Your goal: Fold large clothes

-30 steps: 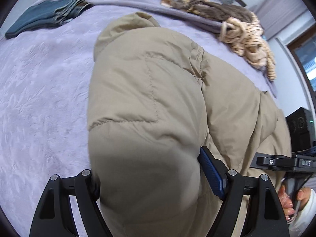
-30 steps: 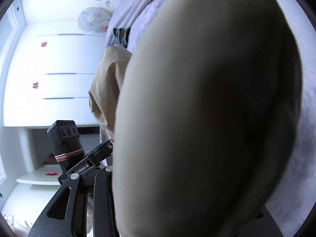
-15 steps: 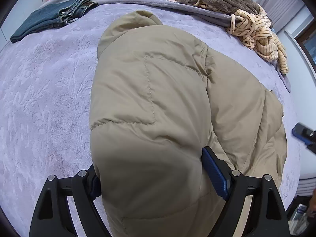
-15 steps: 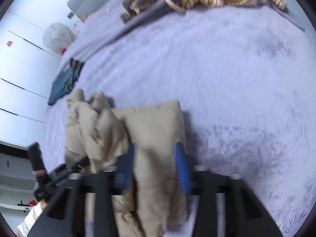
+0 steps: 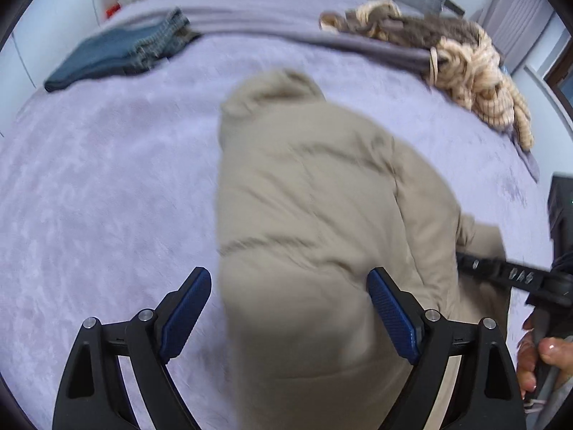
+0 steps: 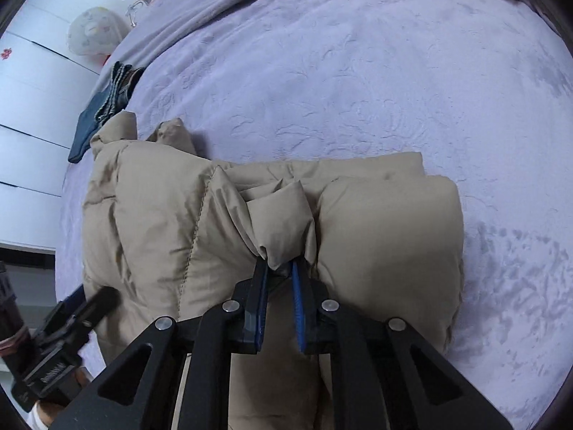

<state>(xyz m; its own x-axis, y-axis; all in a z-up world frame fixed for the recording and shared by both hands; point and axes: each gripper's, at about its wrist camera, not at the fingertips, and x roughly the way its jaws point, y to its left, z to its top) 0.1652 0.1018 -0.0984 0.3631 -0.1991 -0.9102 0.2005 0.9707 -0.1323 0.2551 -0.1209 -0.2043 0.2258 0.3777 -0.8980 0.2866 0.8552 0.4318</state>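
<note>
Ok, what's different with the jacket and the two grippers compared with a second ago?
The left gripper has just opened and let go of the beige puffer jacket, its pads now off the fabric. The right gripper has just closed, pinching a fold of the jacket. The folded jeans and striped clothes stayed put on the bed.

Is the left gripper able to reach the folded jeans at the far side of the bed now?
Probably yes. The left gripper is open, its jaws just widened off the beige jacket, and bare bedspread lies between it and the jeans.
</note>
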